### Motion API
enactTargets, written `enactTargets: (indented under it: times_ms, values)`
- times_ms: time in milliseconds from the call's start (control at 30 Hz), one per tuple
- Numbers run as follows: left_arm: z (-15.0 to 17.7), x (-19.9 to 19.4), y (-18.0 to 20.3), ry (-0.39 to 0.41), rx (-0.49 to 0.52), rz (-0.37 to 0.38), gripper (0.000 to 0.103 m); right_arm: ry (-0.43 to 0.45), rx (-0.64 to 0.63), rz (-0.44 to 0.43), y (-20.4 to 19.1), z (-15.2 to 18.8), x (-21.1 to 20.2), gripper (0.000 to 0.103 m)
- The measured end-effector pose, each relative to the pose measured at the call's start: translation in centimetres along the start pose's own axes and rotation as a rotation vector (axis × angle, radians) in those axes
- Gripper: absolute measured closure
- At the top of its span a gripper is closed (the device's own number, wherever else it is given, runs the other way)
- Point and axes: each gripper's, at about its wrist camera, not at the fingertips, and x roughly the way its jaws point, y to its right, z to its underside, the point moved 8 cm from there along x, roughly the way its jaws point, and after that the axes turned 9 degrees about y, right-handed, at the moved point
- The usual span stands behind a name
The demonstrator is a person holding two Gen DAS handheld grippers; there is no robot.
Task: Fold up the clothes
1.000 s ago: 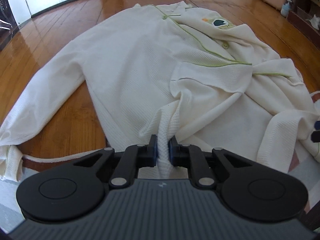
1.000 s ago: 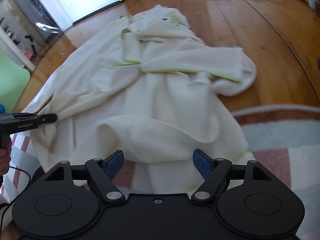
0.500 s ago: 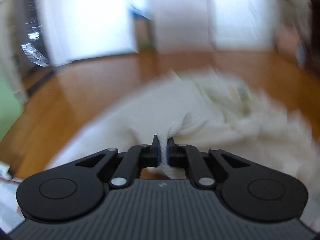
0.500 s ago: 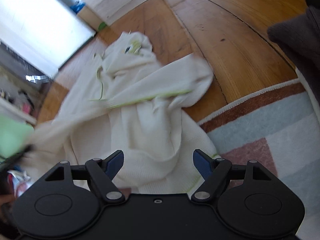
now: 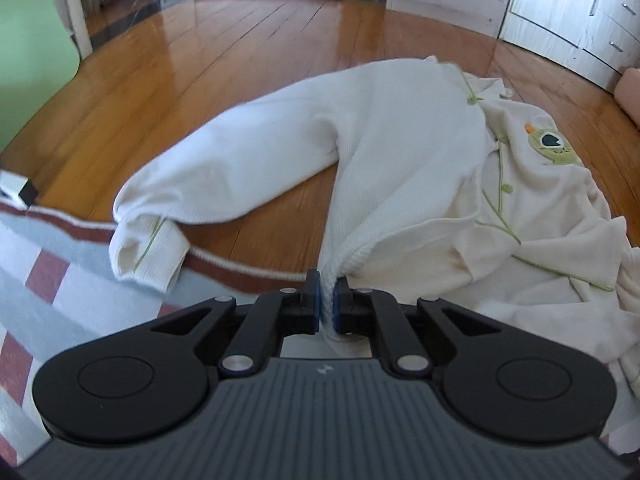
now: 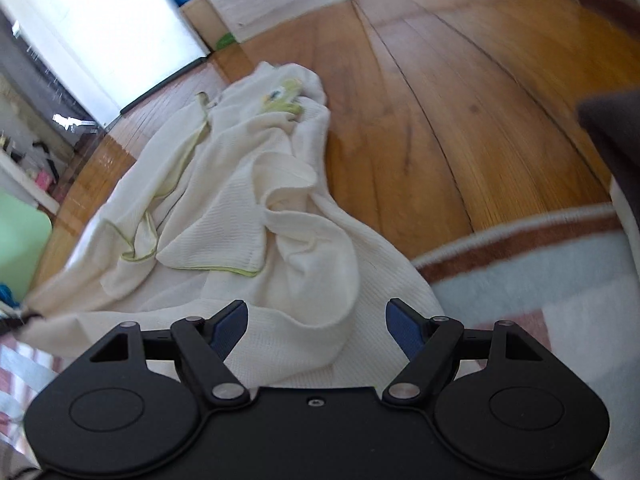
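Observation:
A cream pyjama shirt (image 5: 400,152) with green piping and a green frog patch (image 5: 554,148) lies crumpled on the wooden floor. My left gripper (image 5: 327,300) is shut on its ribbed hem, and the cloth runs taut away from the jaws. One sleeve (image 5: 208,176) stretches left, its cuff resting on the rug edge. In the right wrist view the same shirt (image 6: 248,216) lies bunched ahead. My right gripper (image 6: 316,322) is open just above the near fold, holding nothing.
A striped rug (image 5: 60,288) with a brown and white border (image 6: 520,236) covers the near floor. Bare wooden floor (image 5: 224,64) spreads beyond the shirt. White cabinets (image 5: 580,4) stand at the far right. A dark object (image 6: 616,132) sits at the right edge.
My left gripper has pulled the hem toward the rug, drawing the shirt's left side in and swinging the sleeve left. The right gripper has moved nearer the bunched cloth, still open.

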Motion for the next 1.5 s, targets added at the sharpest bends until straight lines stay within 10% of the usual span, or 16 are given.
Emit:
enactTargets:
  times_ms: [33,67,200,300,433,733,933,1167,1500]
  values:
    - [-0.3,-0.2,0.1,0.015,0.016,-0.002,0.098,-0.015,-0.044,-0.006,-0.5,-0.1,0.6,0.05]
    - [-0.7,-0.6,0.0,0.043,0.025,-0.011,0.098,-0.031,-0.088,-0.011,-1.0,-0.2,1.3,0.099]
    - [-3.1,-3.4,-3.7,0.167,-0.029,-0.083,0.098,0.068,-0.189,-0.018,-3.0,-3.0,-0.3,0.1]
    - [-1.6,-2.3,-5.8,0.061,-0.05,-0.089,0.098,0.141,-0.174,-0.044,-3.5,-4.0,-4.7,0.1]
    - [1.3,0.2,-6.1,-0.113,-0.092,-0.075,0.098,0.025,-0.355,0.093,-1.9,0.0,-6.0,0.1]
    - [-2.1,-2.3,-8.0,0.05,-0.154,-0.132,0.097,0.154,-0.197,-0.016,-2.6,-2.0,-10.7,0.1]
    - [2.6,1.4,-5.0,-0.255,0.065,-0.035,0.066,-0.136,-0.355,0.126,1.3,2.8,-8.3,0.1]
    - [-0.3,-0.1,-3.7,-0.12,0.062,0.003,0.056,-0.21,-0.467,0.236,2.1,3.6,-8.1,0.097]
    - [1.0,1.0,1.4,-0.167,0.066,0.193,0.055,-0.096,-0.177,-0.137,-3.5,2.4,-7.2,0.077]
